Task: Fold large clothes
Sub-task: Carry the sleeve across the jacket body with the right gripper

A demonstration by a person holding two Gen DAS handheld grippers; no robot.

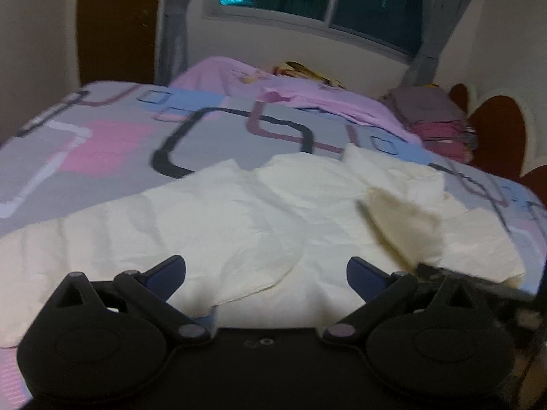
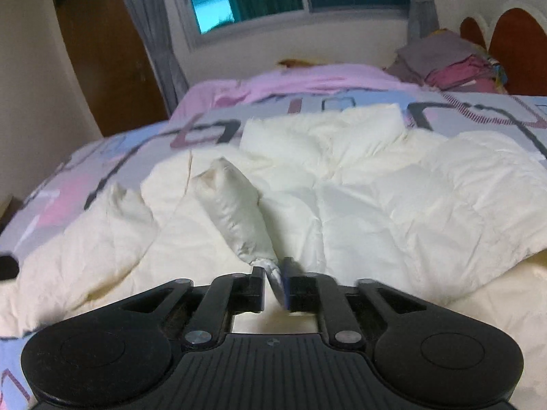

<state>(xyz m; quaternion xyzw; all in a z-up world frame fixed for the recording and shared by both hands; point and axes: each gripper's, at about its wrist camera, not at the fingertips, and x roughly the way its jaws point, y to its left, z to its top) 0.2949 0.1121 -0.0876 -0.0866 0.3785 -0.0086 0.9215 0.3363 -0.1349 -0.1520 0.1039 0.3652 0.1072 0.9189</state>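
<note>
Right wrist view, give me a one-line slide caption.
Right tool pinching a fold of the cream garment spread on the patterned bedspread.

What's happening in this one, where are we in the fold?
A person with a gripper in each hand is folding a cream garment spread on a bed with a patterned cover. The right gripper has a bunched strip of the cream cloth between its nearly closed jaws, lifted off the pile. The left gripper hangs over the cloth with jaws wide open and empty. A stack of folded clothes sits by the headboard.
</note>
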